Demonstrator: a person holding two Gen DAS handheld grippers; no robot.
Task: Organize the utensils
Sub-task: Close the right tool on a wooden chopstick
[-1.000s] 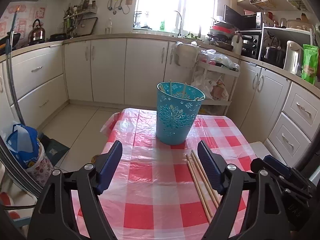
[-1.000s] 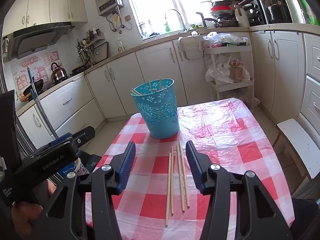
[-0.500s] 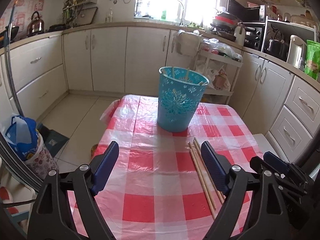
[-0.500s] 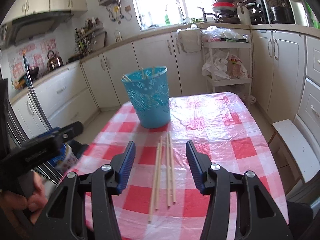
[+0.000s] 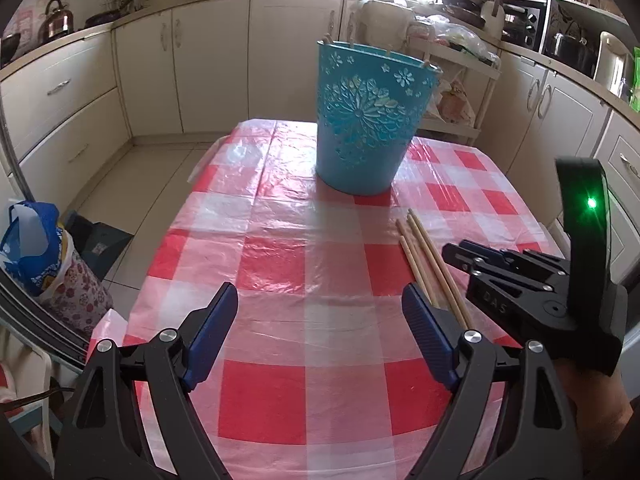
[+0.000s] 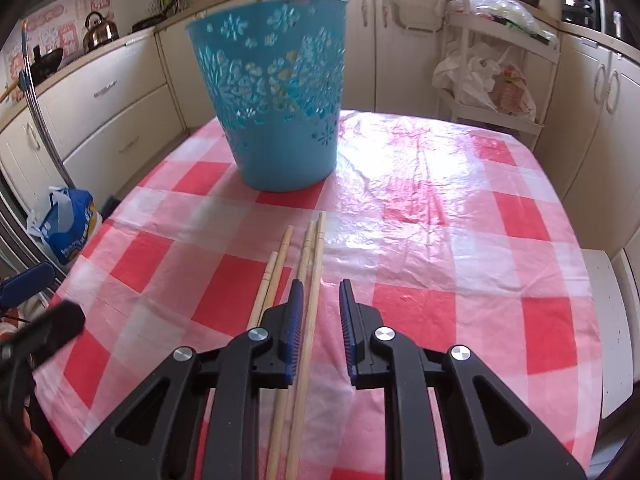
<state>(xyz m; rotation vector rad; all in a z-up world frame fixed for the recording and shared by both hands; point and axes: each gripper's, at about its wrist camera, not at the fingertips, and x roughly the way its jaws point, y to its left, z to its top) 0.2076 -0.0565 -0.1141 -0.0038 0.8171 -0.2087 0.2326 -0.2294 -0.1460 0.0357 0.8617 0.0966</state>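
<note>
On the red-and-white checked tablecloth [image 5: 280, 264], as the left wrist camera sees it, a blue perforated basket [image 5: 368, 120] stands upright toward the far end, with a few stick tips showing above its rim. Wooden chopsticks [image 5: 424, 256] lie flat on the cloth nearer the camera and to the right of the basket, well apart from it. The left gripper [image 5: 320, 320] hovers over bare cloth with its blue-padded fingers [image 5: 212, 324] spread wide and nothing between them; the chopsticks pass just beyond its right finger. The right gripper [image 5: 516, 280] reaches in from the right edge above the near ends of the chopsticks, a green light glowing on its housing. From the right wrist camera, the basket [image 6: 276, 112] stands straight ahead and the four chopsticks [image 6: 308, 264] run lengthwise toward the camera. The right gripper [image 6: 320, 304] is low over them, and its jaws have just been closing to a narrow gap. One chopstick lies in that gap, close against the left finger [image 6: 294, 320], but the right pad stands clear of it, so nothing is clamped yet. The other sticks lie just outside the left finger. The left gripper's blue tip [image 6: 26, 282] shows at the left edge.
</note>
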